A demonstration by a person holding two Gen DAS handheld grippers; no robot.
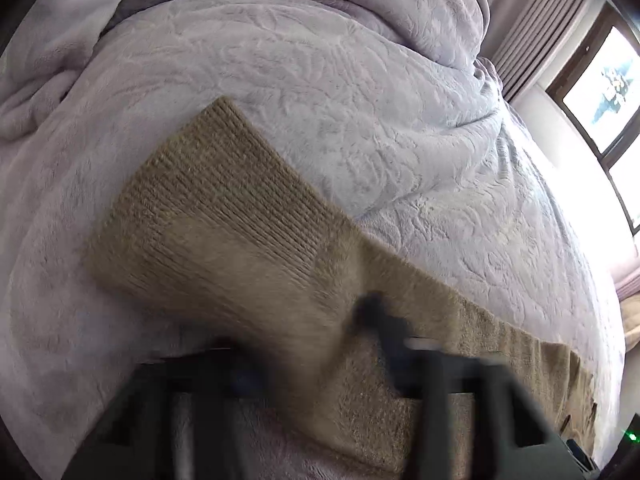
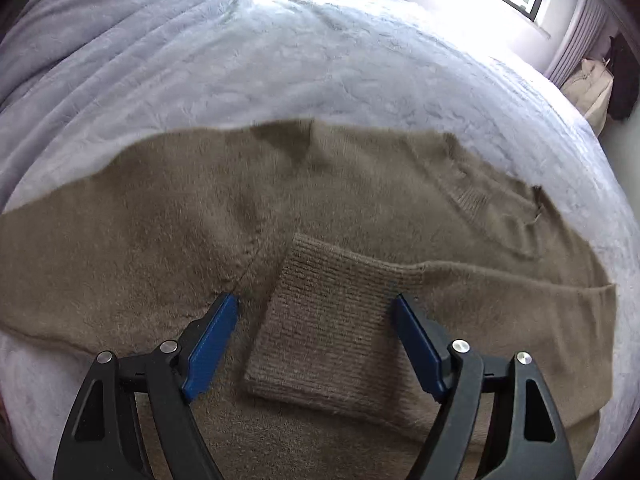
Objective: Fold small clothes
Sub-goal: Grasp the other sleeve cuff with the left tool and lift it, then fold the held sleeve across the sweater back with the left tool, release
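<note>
A tan fuzzy knit sweater (image 2: 328, 184) lies spread on a lavender blanket. In the right wrist view one sleeve is folded over the body, its ribbed cuff (image 2: 320, 320) lying between my fingers. My right gripper (image 2: 314, 304) is open and empty just above that cuff. In the left wrist view the other sleeve (image 1: 248, 240) stretches away with its ribbed cuff (image 1: 208, 168) at the far end. My left gripper (image 1: 356, 320) is blurred and looks shut on the sleeve; one fingertip is hidden by the fabric.
The lavender embossed blanket (image 1: 340, 80) covers the bed and is bunched in folds at the far side. A window (image 1: 612, 92) and curtains (image 1: 536, 32) stand at the right. A beige bag (image 2: 592, 88) sits beyond the bed.
</note>
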